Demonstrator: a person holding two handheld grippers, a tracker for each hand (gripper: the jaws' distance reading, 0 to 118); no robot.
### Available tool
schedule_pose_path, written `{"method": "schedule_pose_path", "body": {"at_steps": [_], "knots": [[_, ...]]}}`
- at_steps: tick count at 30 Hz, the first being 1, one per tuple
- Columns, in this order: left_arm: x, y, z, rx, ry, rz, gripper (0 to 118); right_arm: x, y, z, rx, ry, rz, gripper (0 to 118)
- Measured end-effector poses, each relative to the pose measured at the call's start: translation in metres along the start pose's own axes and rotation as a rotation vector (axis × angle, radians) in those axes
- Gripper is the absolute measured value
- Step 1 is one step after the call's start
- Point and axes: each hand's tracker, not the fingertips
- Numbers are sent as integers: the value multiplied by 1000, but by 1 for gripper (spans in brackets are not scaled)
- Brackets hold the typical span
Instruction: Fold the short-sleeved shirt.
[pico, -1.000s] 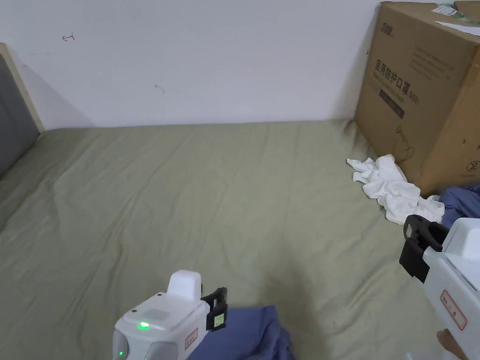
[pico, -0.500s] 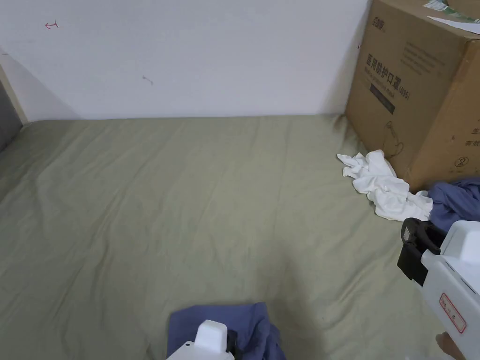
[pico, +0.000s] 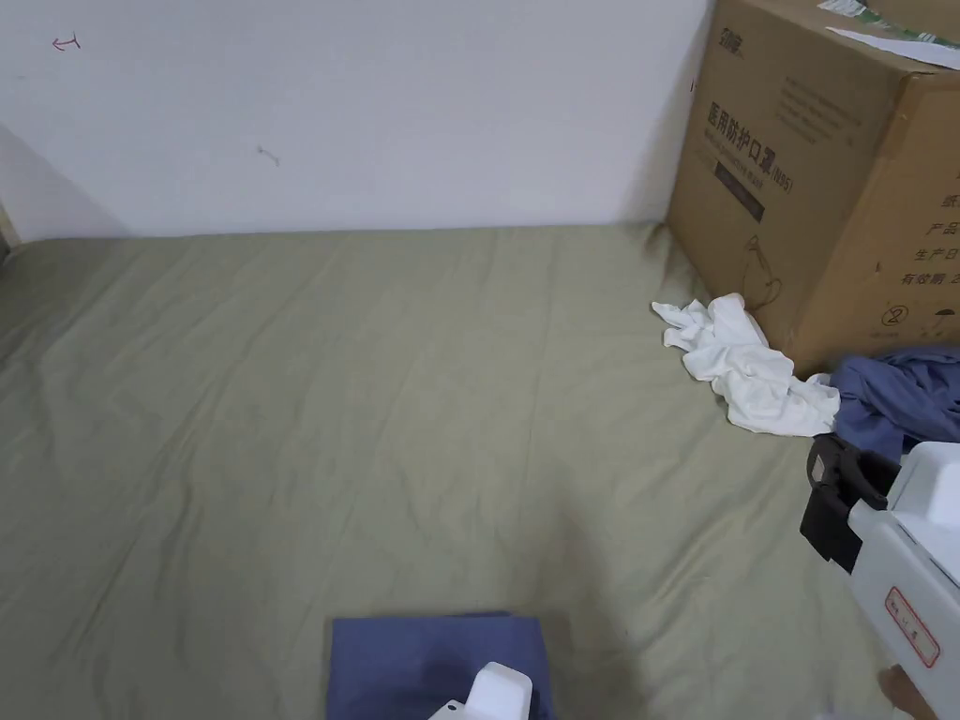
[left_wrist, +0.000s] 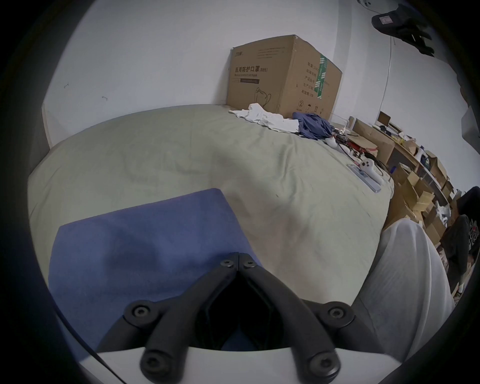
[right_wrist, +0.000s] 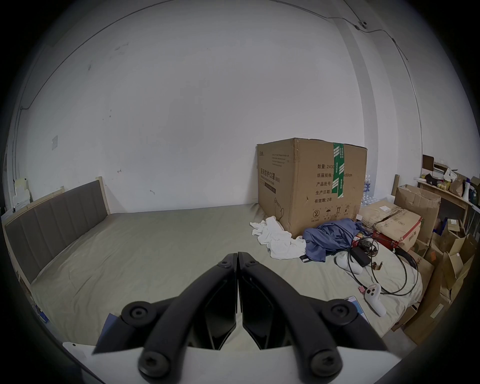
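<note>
Bed (pico: 281, 422) with olive-green sheet takes most of the head view, wide open room across its middle and left, white wall behind. Big cardboard box (pico: 825, 178) stands on the far right corner of the bed against the wall, cut off by the right and top edges. Grey headboard (right_wrist: 52, 223) runs along the bed's left end in the right gripper view. Blue short-sleeved shirt (left_wrist: 145, 249) lies flat on the near edge of the bed as a tidy folded rectangle, straight edges, its lower part cut off in the head view. Crumpled blue garment (pico: 891, 394) lies at the box's foot, white cloth (pico: 750, 375) just beside it on the left, touching. Cables, a white controller (right_wrist: 374, 298) and loose cartons sit past those at the bed's right end, too cluttered to sort out.

Left claw (left_wrist: 238, 262): jaws pressed together, tips over the near right part of the folded shirt; no fabric seen between them, contact with the cloth can't be told. In the head view just its white top pokes up at the bottom edge. Right claw (right_wrist: 237, 256): jaws pressed together, holding nothing, raised over the sheet, well apart from the shirt. Right claw body is cut off by the right edge in the head view.
</note>
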Motion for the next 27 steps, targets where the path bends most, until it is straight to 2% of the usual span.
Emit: {"method": "schedule_pose_path", "body": {"at_steps": [5,11,19,27], "knots": [[-12,29,38,124,-10,50,0,-5,4,4,14,12,6,0],[-44,83,99,287,68,44,0,-16,12,5,52,45,-2,0],[-86,137,172,484,256,8,0,-53,28,8,110,103,-5,0],[-133,161,224,648,404,82,0,-89,35,9,167,141,15,0]]}}
